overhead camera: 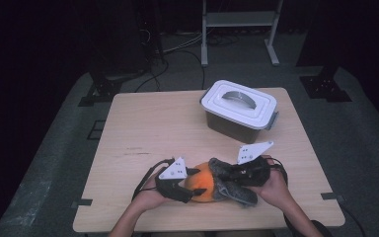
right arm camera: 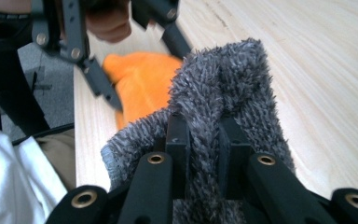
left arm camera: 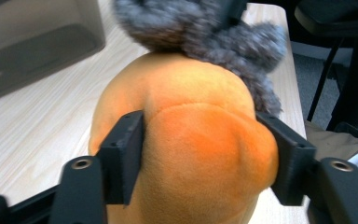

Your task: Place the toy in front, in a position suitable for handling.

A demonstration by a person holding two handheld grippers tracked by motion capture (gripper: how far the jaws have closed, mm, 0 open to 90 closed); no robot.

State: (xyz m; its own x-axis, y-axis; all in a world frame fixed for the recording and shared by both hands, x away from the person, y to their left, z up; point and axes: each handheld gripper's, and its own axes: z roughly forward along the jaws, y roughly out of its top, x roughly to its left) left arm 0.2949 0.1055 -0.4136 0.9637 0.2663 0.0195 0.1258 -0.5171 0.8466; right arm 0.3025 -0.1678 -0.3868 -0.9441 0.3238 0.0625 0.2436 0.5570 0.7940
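Orange plush toy sits clamped in the left hand-held gripper — right hand-held gripper pinches grey fuzzy cloth (lidded white box behind).

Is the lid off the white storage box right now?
No. The lid sits closed on the box, handle lying flat on top.

A light wooden table stands on a grey carpeted floor in a dim room — the far end is nearly black. A lidded white plastic box sits on the tabletop. Beyond it stand the legs of a pale metal rack, with cables trailing across the floor and dark stands — possibly tripod bases — at either side.
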